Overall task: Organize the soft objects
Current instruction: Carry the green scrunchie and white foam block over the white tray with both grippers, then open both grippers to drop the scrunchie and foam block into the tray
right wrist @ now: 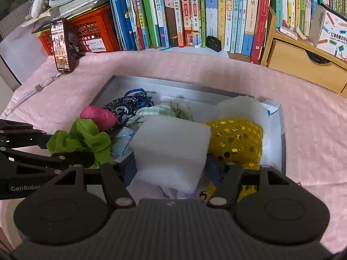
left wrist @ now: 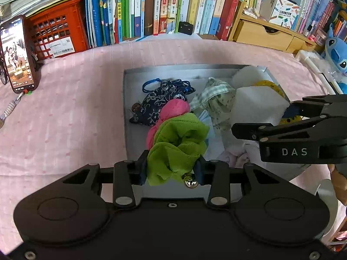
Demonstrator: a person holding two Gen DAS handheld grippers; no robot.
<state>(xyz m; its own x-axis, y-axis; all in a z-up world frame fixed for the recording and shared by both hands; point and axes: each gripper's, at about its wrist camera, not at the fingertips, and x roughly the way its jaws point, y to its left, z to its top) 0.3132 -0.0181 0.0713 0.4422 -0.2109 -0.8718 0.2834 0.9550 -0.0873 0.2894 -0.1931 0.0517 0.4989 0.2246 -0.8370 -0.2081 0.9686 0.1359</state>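
Note:
A grey box (left wrist: 124, 91) sits on the pink cloth and holds soft things: a dark floral pouch (left wrist: 156, 103), a checked cloth (left wrist: 216, 95), a yellow sequin piece (right wrist: 236, 138). My left gripper (left wrist: 172, 170) is shut on a green-and-pink scrunchie (left wrist: 177, 143) with a small bell, held over the box's near left part. My right gripper (right wrist: 171, 171) is shut on a white foam block (right wrist: 171, 147) above the box middle; it also shows in the left wrist view (left wrist: 258, 108).
A phone (left wrist: 18, 54) leans against a red crate (left wrist: 56, 32) at the back left. A row of books (left wrist: 162, 6) and a wooden drawer unit (left wrist: 264, 34) stand behind. A blue plush toy (left wrist: 335, 54) sits at the right.

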